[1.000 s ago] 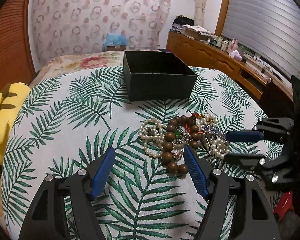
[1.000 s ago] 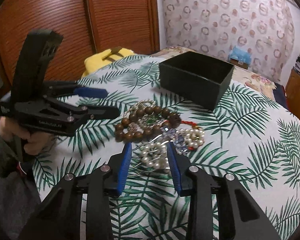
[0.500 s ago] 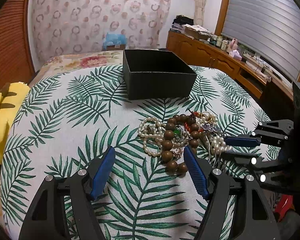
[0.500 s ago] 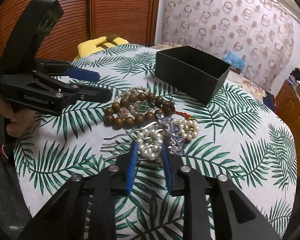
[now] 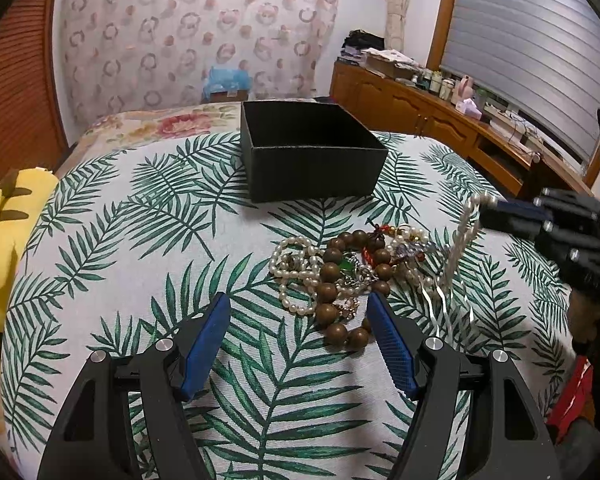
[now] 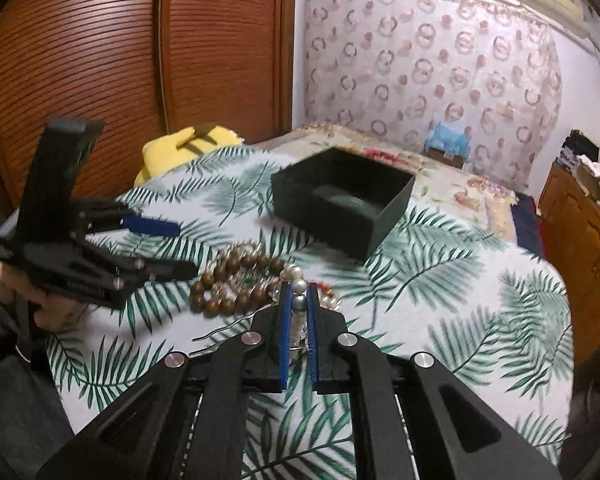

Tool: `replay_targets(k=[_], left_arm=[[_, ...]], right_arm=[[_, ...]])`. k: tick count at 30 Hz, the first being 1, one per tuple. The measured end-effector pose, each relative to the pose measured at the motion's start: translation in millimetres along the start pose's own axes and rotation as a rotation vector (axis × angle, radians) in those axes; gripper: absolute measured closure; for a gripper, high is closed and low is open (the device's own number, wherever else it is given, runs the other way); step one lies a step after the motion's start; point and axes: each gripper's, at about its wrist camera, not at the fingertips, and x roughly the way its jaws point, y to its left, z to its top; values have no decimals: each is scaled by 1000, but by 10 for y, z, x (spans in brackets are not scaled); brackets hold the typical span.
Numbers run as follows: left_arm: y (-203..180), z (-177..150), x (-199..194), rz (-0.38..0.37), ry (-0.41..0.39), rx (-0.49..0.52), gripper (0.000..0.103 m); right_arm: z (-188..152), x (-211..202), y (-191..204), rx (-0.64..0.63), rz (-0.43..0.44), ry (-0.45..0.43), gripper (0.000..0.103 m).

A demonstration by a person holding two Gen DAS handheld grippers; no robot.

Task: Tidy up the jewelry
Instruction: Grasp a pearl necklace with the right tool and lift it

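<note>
Pearls on a silver hairpin (image 5: 462, 248) sit between the blue pads of the right gripper (image 6: 299, 312), whose jaws are almost closed on it; the pin hangs above the cloth (image 5: 112, 240), prongs down, to the right of the pile (image 5: 340, 276). In the right view the pads hide most of the pin and only a few pearls show.

The pile lies on the leaf-print cloth: a bracelet (image 5: 332, 288) of big brown wooden beads, white pearl strands (image 5: 296, 264), a bit of red and green among them, all tangled and touching. The left gripper (image 5: 298, 340) hovers just in front of it, jaws wide apart and holding nothing; its right pad is close beside the brown beads.

Behind the pile stands a black box (image 5: 312, 172) with no lid, apart from the jewelry. A yellow plush (image 5: 4, 240) lies at the left edge of the cloth. A wooden cabinet (image 5: 440, 120) with small items runs along the right wall.
</note>
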Motion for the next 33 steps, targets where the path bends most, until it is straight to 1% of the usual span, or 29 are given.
replay_targets(k=[5, 14, 23, 28, 33], left_arm=[[-20, 3, -12, -7, -1, -2, 35], [-12, 44, -92, -12, -22, -13, 35], [14, 62, -152, -17, -39, -26, 35], [34, 57, -177, -19, -44, -33, 35], [30, 59, -197, -20, -47, -30, 35]], right_arm=[[129, -169, -47, -3, -12, -52, 95], [528, -549, -97, -50, -61, -162, 95], [790, -846, -104, -87, -101, -230, 95], [948, -1022, -62, -102, -123, -287, 95], [1038, -1054, -115, -113, -140, -290, 95]])
